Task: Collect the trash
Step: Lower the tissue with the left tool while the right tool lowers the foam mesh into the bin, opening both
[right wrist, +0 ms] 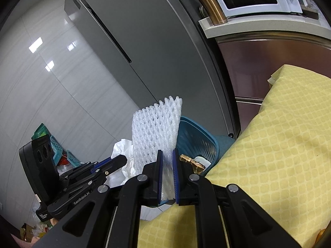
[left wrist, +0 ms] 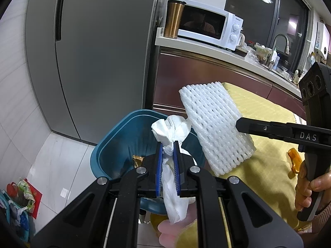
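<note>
My left gripper [left wrist: 168, 144] is shut on a crumpled white paper tissue [left wrist: 172, 130], held right over the blue trash bin [left wrist: 107, 150] on the floor. The tissue hangs down between the blue pads. My right gripper [right wrist: 167, 152] is shut on a white foam fruit net [right wrist: 157, 128], which stands upright above the bin's rim [right wrist: 198, 128]. In the left wrist view the foam net [left wrist: 215, 128] hangs to the right of the tissue, pinched by the right gripper [left wrist: 241, 125]. In the right wrist view the left gripper [right wrist: 121, 160] and the tissue [right wrist: 124, 150] sit just left of the net. A gold wrapper [right wrist: 192, 162] lies inside the bin.
A yellow patterned tablecloth [right wrist: 279, 144] covers the table edge to the right of the bin. A grey fridge [left wrist: 99, 57] stands behind the bin. An orange scrap [left wrist: 294, 161] lies on the cloth. Baskets with clutter [left wrist: 18, 202] sit on the floor at left. A counter carries a microwave [left wrist: 209, 26].
</note>
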{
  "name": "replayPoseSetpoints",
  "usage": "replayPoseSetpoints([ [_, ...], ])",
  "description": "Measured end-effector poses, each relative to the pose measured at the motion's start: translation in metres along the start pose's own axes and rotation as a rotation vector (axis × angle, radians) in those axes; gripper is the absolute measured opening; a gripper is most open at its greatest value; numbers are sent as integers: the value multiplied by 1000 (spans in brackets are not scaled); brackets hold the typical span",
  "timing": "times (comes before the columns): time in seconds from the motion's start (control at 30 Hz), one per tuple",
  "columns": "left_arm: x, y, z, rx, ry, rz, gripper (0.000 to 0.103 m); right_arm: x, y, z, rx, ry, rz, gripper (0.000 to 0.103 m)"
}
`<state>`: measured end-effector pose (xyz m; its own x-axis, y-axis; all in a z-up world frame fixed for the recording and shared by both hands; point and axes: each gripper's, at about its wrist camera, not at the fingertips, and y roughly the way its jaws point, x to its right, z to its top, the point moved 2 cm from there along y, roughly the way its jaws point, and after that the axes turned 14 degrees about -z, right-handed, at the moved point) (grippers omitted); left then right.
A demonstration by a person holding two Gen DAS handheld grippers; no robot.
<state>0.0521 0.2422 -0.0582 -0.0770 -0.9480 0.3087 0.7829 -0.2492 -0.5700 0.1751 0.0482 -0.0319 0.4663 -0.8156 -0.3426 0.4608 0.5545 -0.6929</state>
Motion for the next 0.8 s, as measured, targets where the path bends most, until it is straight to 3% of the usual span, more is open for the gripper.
replayPoseSetpoints([
  [0.8, -16, 15, -5, -24, -40, 27, 10, -7, 22, 5, -45, -1, -8, 9],
])
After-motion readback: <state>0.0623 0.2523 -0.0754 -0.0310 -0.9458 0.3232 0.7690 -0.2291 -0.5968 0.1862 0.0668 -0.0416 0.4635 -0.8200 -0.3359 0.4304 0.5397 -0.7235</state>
